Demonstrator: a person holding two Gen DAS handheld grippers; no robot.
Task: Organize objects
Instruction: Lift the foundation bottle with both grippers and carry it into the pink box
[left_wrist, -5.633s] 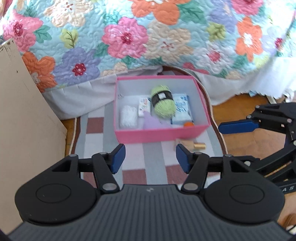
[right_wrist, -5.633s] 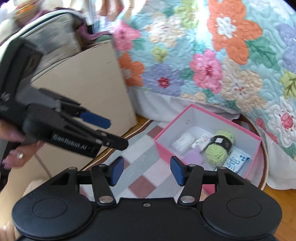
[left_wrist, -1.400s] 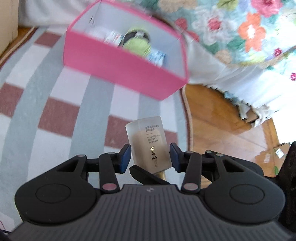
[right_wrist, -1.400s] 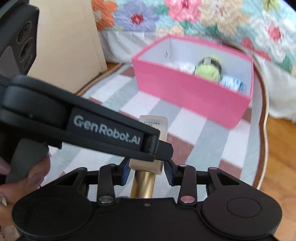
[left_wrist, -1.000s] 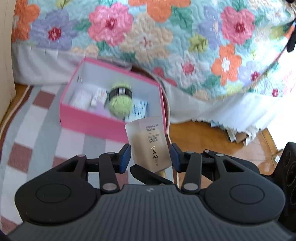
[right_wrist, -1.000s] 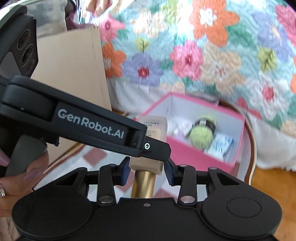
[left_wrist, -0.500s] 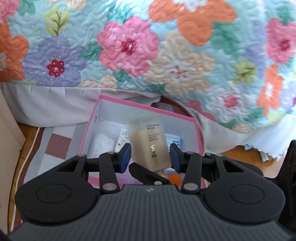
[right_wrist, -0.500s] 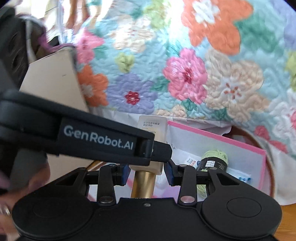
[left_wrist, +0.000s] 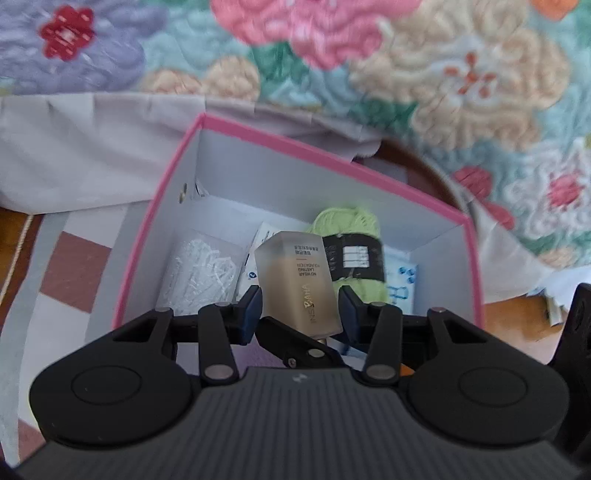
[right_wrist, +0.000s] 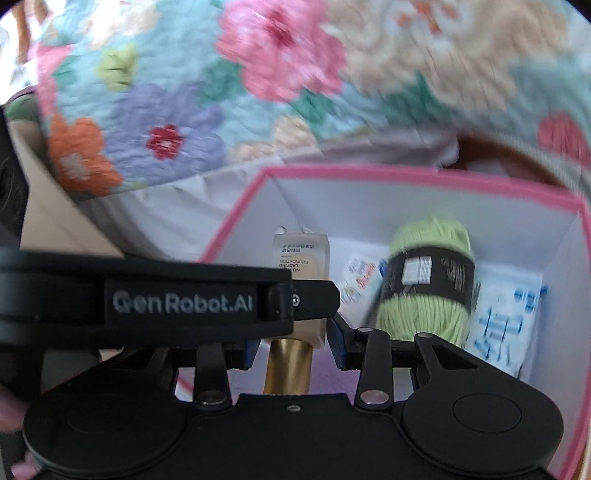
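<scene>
A frosted beige foundation bottle (left_wrist: 299, 284) with a gold cap (right_wrist: 288, 365) hangs over the open pink box (left_wrist: 332, 155). My left gripper (left_wrist: 300, 309) is shut on the bottle's sides. My right gripper (right_wrist: 293, 345) is shut on its lower end near the cap. One left finger (right_wrist: 184, 302) crosses the right wrist view and hides the bottle's middle. Inside the box lie a green yarn ball (left_wrist: 354, 229) with a black band, a white shredded packet (left_wrist: 199, 266) and a blue-printed packet (right_wrist: 506, 325).
A flowered quilt (left_wrist: 369, 55) hangs just behind the box, with a pale bed skirt (left_wrist: 74, 158) below it. A checked rug (left_wrist: 74, 266) lies under the box, and wood floor (left_wrist: 517, 325) shows at the right. A cardboard panel (right_wrist: 37, 221) stands at the left.
Both grippers carried the bottle forward and down towards the pink box. The box now fills the lower view, directly beneath the bottle. The grip on the bottle looks unchanged.
</scene>
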